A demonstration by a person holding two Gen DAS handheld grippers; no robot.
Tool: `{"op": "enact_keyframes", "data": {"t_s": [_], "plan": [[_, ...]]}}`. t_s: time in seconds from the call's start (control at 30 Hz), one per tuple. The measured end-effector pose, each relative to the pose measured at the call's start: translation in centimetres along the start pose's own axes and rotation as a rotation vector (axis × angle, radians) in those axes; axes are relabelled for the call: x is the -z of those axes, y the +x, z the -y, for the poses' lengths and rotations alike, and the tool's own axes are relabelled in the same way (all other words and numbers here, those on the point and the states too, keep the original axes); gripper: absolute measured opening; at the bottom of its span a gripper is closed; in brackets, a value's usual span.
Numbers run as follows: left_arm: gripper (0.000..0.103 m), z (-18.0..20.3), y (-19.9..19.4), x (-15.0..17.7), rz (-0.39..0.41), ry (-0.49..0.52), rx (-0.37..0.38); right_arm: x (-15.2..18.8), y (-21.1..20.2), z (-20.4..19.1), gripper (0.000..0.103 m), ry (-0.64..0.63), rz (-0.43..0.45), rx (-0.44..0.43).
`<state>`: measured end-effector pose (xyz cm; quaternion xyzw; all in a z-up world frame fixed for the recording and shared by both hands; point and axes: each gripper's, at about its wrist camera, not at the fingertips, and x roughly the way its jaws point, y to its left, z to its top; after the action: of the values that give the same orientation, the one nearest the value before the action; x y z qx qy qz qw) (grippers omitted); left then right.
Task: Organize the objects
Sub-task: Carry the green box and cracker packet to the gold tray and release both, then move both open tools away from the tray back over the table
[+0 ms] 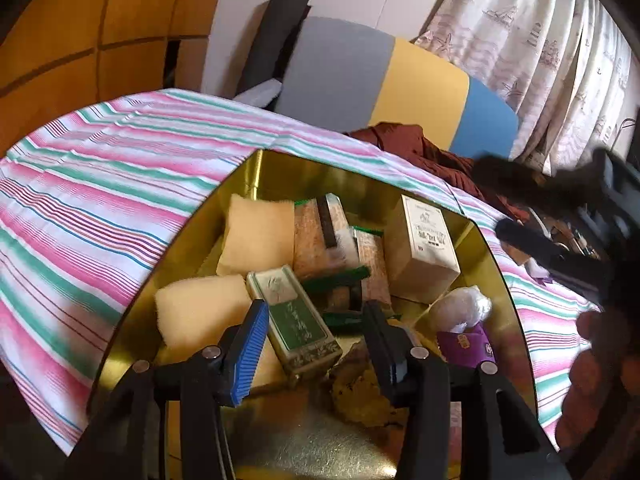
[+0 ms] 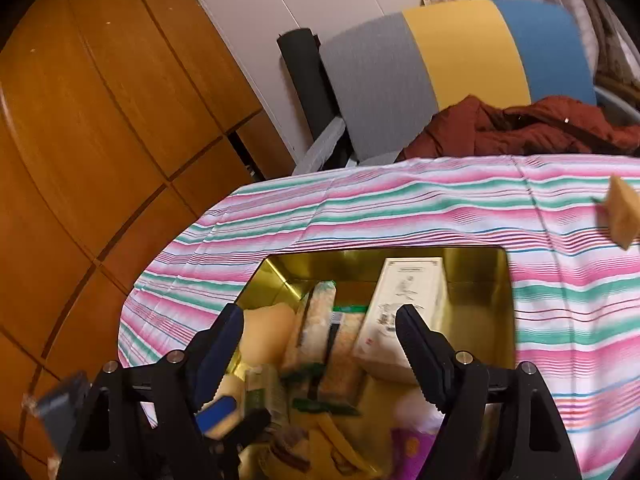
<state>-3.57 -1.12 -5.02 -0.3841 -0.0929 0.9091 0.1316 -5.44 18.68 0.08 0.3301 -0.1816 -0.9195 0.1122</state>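
In the left wrist view the left tongs (image 1: 316, 344) stand apart with nothing pressed between them, hanging over the gold tin (image 1: 492, 264) that sits on the striped worktop (image 1: 100, 184). At lower left in the tin lies a sponge (image 1: 200, 312); just right of it, in the gap between the pads, lies the green box (image 1: 296, 320) — its long axis runs from upper left to lower right, slightly skewed to the tongs' line, so a small twist of the wrist would probably be needed to close on its long sides. Further right stand the white box (image 1: 424, 244) and a purple packet (image 1: 468, 344), partly cut off by the right finger.

In the right wrist view the right tongs (image 2: 320, 344) also gape wide and empty, higher above the same tin, so the left hand looks nearer the green box. A loose sponge (image 2: 622, 212) lies on the cloth at the right edge. The tin's near end is blurred — what lies there I cannot make out.
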Motion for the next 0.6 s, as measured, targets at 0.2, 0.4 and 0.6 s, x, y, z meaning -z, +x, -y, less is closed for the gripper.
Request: {"op": "enact_keyframes", "data": {"t_s": [0.2,0.4,0.6], "plan": [[0.049,0.2,-2.1,-0.2,0.078,-0.062,-0.011,1.2,-3.1,1.9,0.085,0.011,0.039,0.027],[0.050,1.7,-2.9,-0.4,0.092,-0.054,0.017,2.1,-4.1,4.3,0.086,0.043,0.020,0.070],[0.050,4.2,-3.2,0.4,0.076,0.001,0.056,3.0,-4.4,5.9,0.086,0.025,-0.010,0.152]]}}
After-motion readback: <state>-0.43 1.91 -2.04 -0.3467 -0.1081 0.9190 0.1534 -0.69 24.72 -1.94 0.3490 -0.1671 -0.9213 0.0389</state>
